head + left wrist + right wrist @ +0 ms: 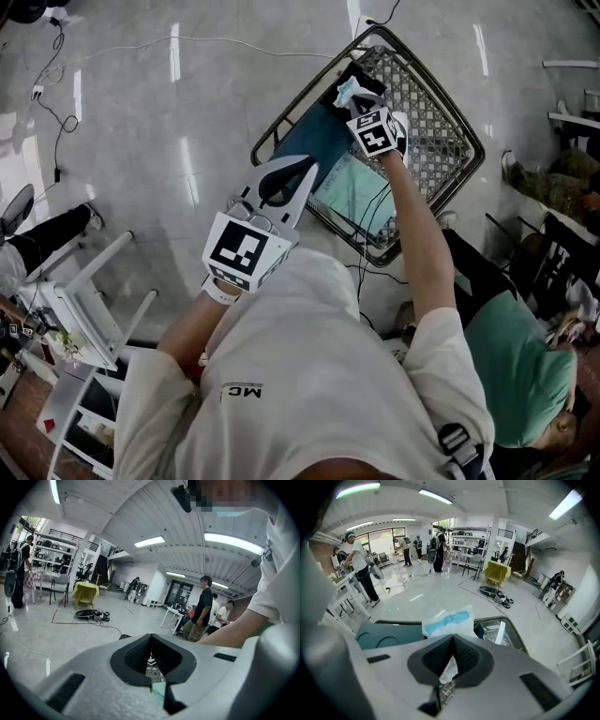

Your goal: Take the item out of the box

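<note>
The right gripper [452, 638] is clenched on a thin white packet [449, 620] with a pale blue print. One edge of the packet is pinched where the jaws meet, and the rest stands up past the tips, crumpled and slightly tilted. In the head view the right gripper [360, 101] is held out at arm's length with the packet [347, 91] just beyond its tips, raised over the far part of the box. Directly under and ahead of this gripper lies the dark teal box [386, 634], with its flap to the gripper's left and clear plastic to its right. The box [314, 141] sits inside a wire basket [472, 141] on the pale, glossy floor; the basket's rim [516, 634] curves round beyond the packet.

The left gripper [151, 637] is shut with nothing between its jaws; the ribbed pads meet at the tip, and only a sliver of mesh and teal shows through the gap below. In the head view the left gripper [307, 171] is held nearer the body, its tips over the near-left edge of the basket, just beside the box and well short of the packet.

Black cables [368, 217] run along the right forearm toward the basket. Farther from the left gripper, a white frame [86, 305] stands on the floor.
</note>
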